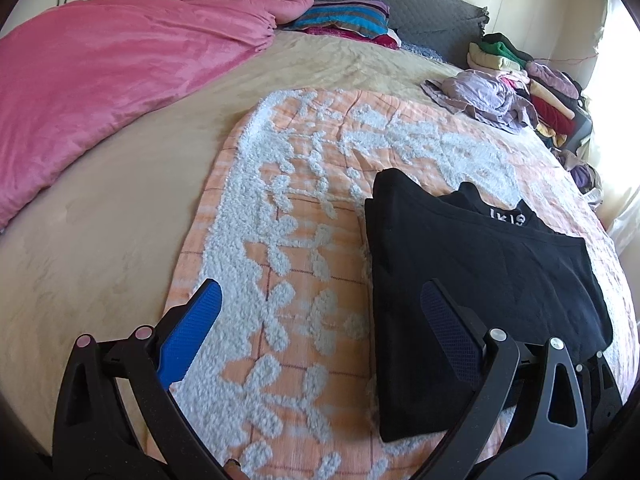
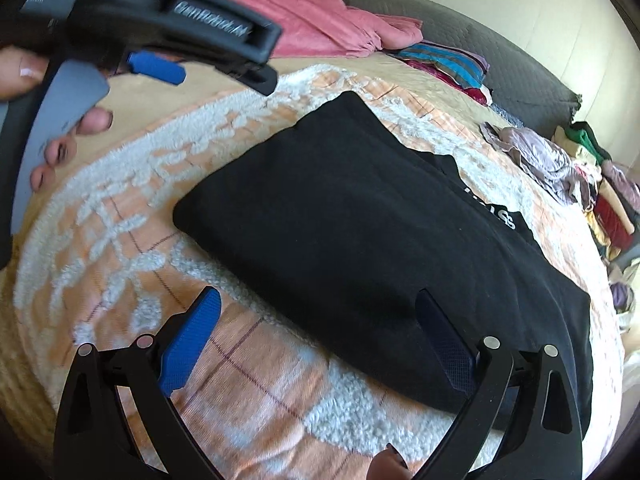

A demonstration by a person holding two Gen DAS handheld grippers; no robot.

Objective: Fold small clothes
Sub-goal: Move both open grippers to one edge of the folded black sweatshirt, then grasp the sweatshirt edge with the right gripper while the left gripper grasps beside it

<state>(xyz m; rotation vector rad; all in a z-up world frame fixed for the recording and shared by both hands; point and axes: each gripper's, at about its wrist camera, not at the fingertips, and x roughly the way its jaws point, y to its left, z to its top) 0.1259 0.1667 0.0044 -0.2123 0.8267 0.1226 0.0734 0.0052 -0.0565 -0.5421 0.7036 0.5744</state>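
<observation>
Two wrist views, close above bed [image 1: 120,208] — shared black garment [image 1: 480,264]

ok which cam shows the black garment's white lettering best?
Left wrist: the white lettering faces it, sharp near the folded black garment collar. In right wrist, the lettering is skewed and partly cut off by a fold.

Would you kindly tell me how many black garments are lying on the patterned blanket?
1: a folded black garment on the blanket's right part. The heap of clothes beyond may hide others.
</observation>
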